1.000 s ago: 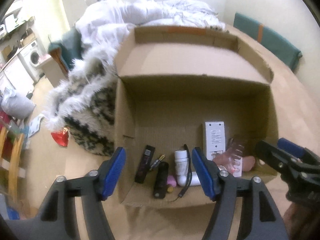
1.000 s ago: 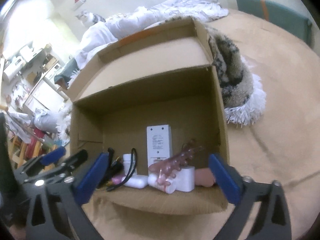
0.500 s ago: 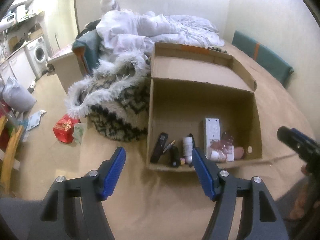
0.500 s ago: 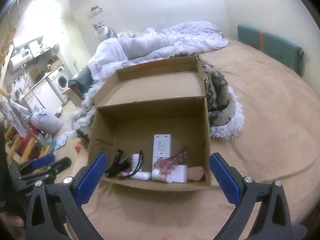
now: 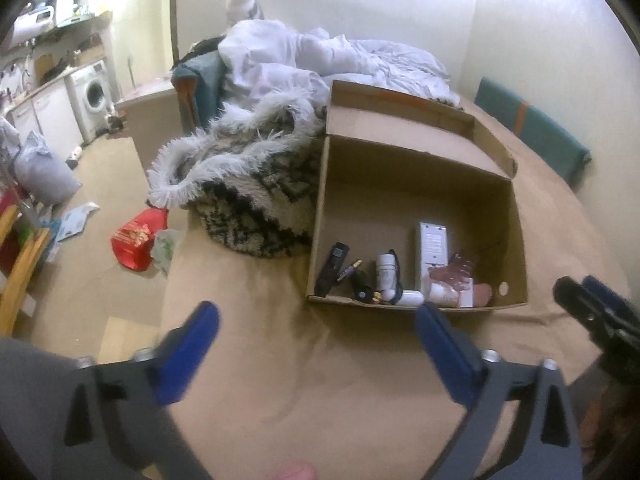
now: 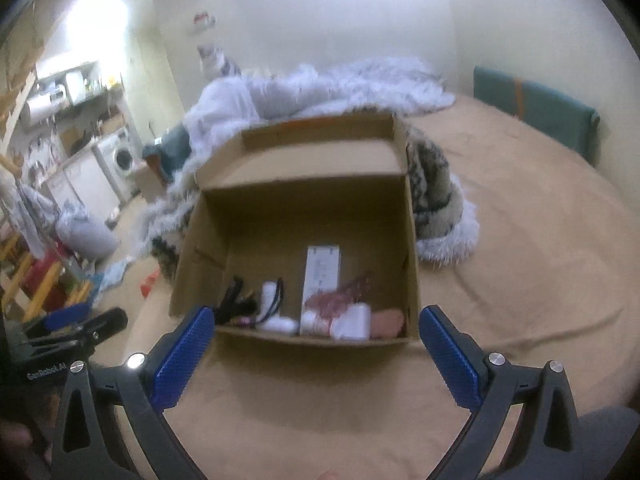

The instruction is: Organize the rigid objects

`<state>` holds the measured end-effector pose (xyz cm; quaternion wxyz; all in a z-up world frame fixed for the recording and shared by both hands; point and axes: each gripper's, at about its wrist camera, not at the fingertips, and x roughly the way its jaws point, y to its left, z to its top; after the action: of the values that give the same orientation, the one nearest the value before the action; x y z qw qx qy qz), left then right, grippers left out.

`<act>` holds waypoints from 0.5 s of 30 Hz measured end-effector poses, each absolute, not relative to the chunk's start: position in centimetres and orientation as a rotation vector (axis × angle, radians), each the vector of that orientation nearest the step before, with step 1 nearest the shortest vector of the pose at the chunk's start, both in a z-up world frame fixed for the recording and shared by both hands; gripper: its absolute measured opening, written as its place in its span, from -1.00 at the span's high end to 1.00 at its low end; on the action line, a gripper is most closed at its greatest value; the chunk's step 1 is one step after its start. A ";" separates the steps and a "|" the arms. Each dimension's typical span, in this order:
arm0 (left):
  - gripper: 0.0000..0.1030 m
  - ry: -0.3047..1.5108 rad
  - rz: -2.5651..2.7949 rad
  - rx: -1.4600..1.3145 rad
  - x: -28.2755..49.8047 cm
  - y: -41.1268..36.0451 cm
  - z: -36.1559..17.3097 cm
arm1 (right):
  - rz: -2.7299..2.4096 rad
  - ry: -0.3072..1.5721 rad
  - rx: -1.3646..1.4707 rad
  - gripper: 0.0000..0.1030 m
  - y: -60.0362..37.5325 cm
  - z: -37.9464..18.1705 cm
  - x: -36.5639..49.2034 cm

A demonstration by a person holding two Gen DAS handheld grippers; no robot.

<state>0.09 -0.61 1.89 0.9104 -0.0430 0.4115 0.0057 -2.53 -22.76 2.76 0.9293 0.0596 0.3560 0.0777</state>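
An open cardboard box point(image 5: 516, 216) point(image 6: 412, 240) sits on a tan bedspread. Along its near wall lie several rigid items: a black remote point(image 5: 332, 268), a white bottle point(image 5: 386, 270), a white rectangular device point(image 5: 433, 246) point(image 6: 321, 270), a pinkish transparent piece point(image 5: 456, 272) and a small white box point(image 6: 352, 322). My left gripper point(image 5: 316, 340) hovers over the bedspread short of the box, its jaws opening wide with nothing between them. My right gripper point(image 6: 314, 338) is open and empty, also short of the box's near edge.
A black-and-white fringed blanket point(image 5: 240, 184) and a white duvet point(image 5: 320, 64) lie behind and left of the box. A teal cushion point(image 5: 536, 132) lies at the far right. A cat point(image 5: 242, 0) sits at the back. A red bag point(image 5: 136, 236) lies on the floor.
Both grippers have drawn back from the box, which now looks smaller and farther. The left gripper's jaws have spread much wider. The right gripper stays open.
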 end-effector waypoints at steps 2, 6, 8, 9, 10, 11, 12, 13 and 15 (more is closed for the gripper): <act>-0.99 0.855 0.011 -0.094 0.5 -0.8 1.6 | 0.148 0.688 0.121 -1.00 -22.7 3.2 -2.9; -0.99 0.866 0.001 -0.092 0.7 -1.0 1.2 | 0.110 0.715 0.124 -1.00 -22.8 2.3 -2.5; -0.99 0.866 0.004 -0.080 0.7 -1.1 1.1 | 0.097 0.711 0.124 -1.00 -22.9 2.1 -2.5; -0.99 0.865 0.002 -0.080 0.7 -1.1 1.1 | 0.099 0.709 0.123 -1.00 -22.9 2.1 -2.5; -0.99 0.862 -0.001 -0.083 0.7 -1.1 1.1 | 0.103 0.711 0.122 -1.00 -23.0 2.0 -2.5; -0.99 0.863 -0.005 -0.085 0.7 -1.1 1.1 | 0.099 0.718 0.119 -1.00 -23.0 1.8 -2.3; -0.99 0.864 -0.007 -0.087 0.7 -1.2 1.1 | 0.095 0.722 0.117 -1.00 -23.0 1.7 -2.3; -0.99 0.866 -0.010 -0.089 0.7 -1.2 1.1 | 0.097 0.726 0.119 -1.00 -23.0 1.6 -2.2; -0.99 0.867 -0.013 -0.083 0.7 -1.3 1.0 | 0.101 0.728 0.124 -1.00 -23.2 1.5 -2.1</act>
<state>0.70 -1.25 1.04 0.9066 -0.0400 0.4201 -0.0063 -2.12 -23.21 1.51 0.9314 0.0607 0.3556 0.0492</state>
